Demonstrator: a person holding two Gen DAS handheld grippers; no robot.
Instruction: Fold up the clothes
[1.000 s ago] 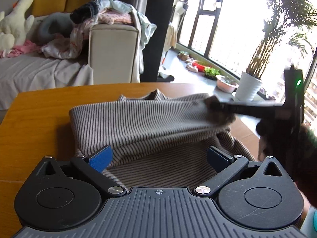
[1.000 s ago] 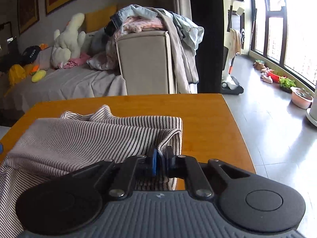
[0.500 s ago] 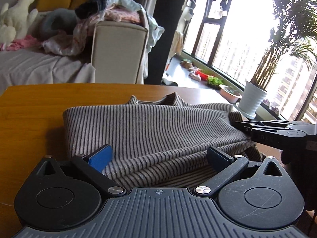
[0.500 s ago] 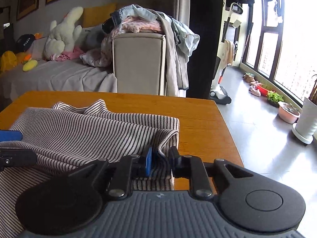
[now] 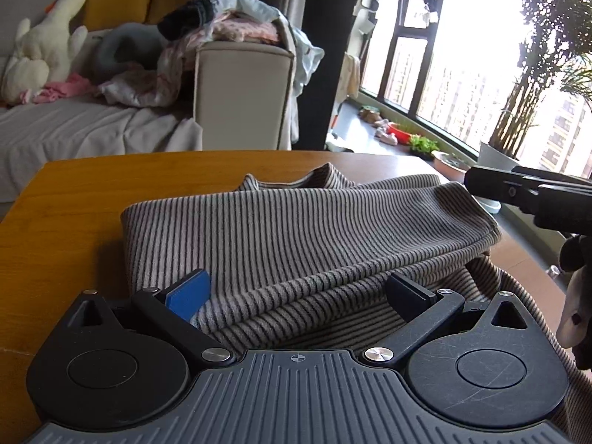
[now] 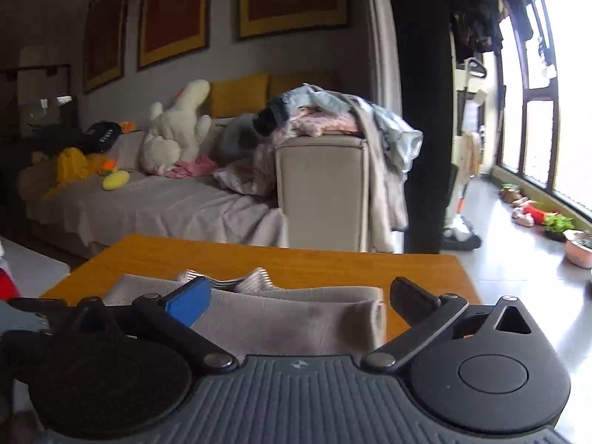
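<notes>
A grey striped knit garment (image 5: 296,229) lies on the wooden table (image 5: 74,199), its upper part folded over toward me as a thick layered band. My left gripper (image 5: 298,290) is open and empty, with its jaws spread just above the near fold. My right gripper (image 6: 296,298) is open and empty, raised above the garment's right edge (image 6: 296,318). It also shows in the left wrist view (image 5: 525,192) at the right, level with the fold's right end and apart from the cloth.
A sofa (image 6: 155,203) with plush toys and a heap of other clothes (image 6: 325,118) stands beyond the table's far edge. Windows and potted plants (image 5: 518,111) are at the right. The table's right edge (image 6: 466,277) is close to the garment.
My right gripper was shut on the garment's right corner; it has opened, let the cloth go and risen. The folded layer now rests flat. My left gripper stayed open.
</notes>
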